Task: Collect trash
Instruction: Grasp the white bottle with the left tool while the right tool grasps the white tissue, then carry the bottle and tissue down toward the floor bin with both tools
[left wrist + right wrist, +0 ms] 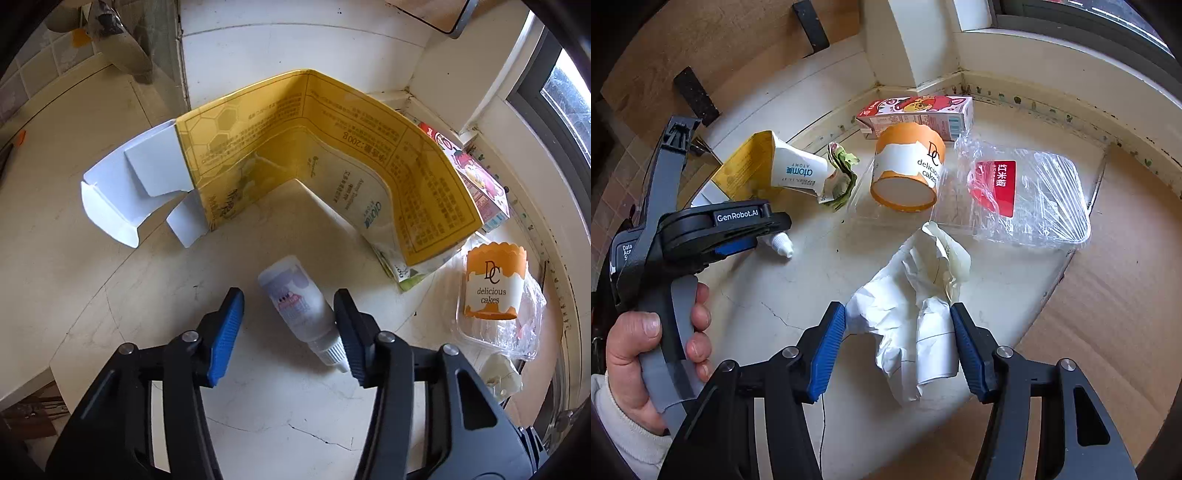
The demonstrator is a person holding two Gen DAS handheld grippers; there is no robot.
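My left gripper (290,326) is open around a small white dropper bottle (295,301) lying on the cream counter; its cap touches the right finger. The bottle's cap also shows in the right wrist view (781,243). My right gripper (899,345) is open with a crumpled white paper wad (916,314) between its fingers. A flattened yellow carton (314,147) lies beyond the bottle. An orange "delicious cakes" paper cup (905,170) lies on its side beside a clear plastic tray (1034,192) with a red label.
A pink cartoon drink box (916,114) lies against the back wall. Crumpled green wrapper (842,173) sits by the carton. Brown cardboard (1108,295) covers the right side. The window ledge (1071,66) runs behind. The counter's edge (37,376) drops off at left.
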